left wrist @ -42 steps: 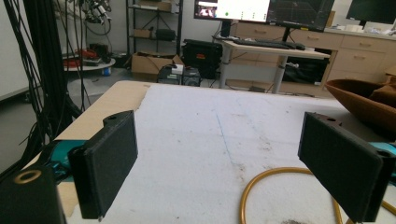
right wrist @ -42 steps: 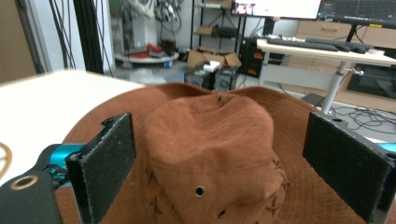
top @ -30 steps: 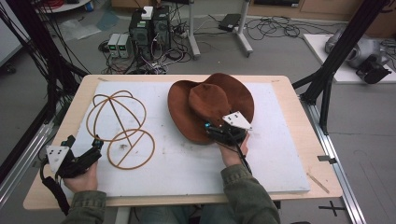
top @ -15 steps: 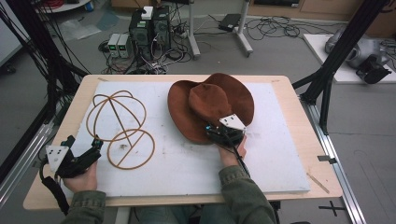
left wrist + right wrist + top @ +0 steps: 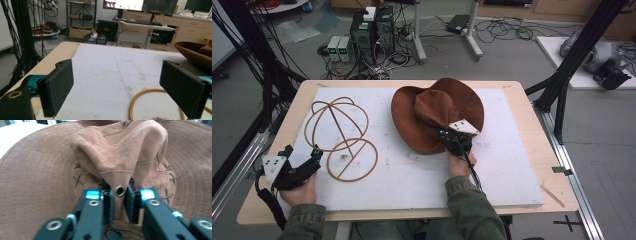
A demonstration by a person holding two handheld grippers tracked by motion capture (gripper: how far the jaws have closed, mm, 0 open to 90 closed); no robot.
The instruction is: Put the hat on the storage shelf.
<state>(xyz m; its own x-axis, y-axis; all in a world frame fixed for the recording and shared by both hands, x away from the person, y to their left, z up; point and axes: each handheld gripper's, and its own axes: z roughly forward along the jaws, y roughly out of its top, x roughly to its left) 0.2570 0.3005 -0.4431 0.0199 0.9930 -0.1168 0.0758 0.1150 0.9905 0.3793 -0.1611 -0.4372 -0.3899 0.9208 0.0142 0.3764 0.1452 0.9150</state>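
Observation:
A brown suede wide-brimmed hat point(image 5: 432, 112) lies on the white board point(image 5: 412, 175), right of centre. My right gripper point(image 5: 448, 136) sits at the near side of its crown. In the right gripper view its jaws have just been closing, and the gripper point(image 5: 120, 193) is now shut on a fold of the crown point(image 5: 117, 150) beside a brass eyelet point(image 5: 120, 190). A golden wire hat frame point(image 5: 339, 132) rests on the left of the board. My left gripper point(image 5: 314, 156) stands open beside the frame's lower ring point(image 5: 140, 98), with nothing between its pads point(image 5: 58, 87).
The wooden table point(image 5: 537, 145) reaches past the board on every side, and a thin wooden stick point(image 5: 554, 196) lies near its right edge. Black frame posts point(image 5: 562, 75) flank the table. Computers and cables point(image 5: 372, 35) crowd the floor behind.
The right gripper's jaws have closed on the hat's crown, pinching a fold. That hand barely shifted. The left gripper and the wire frame have stayed put.

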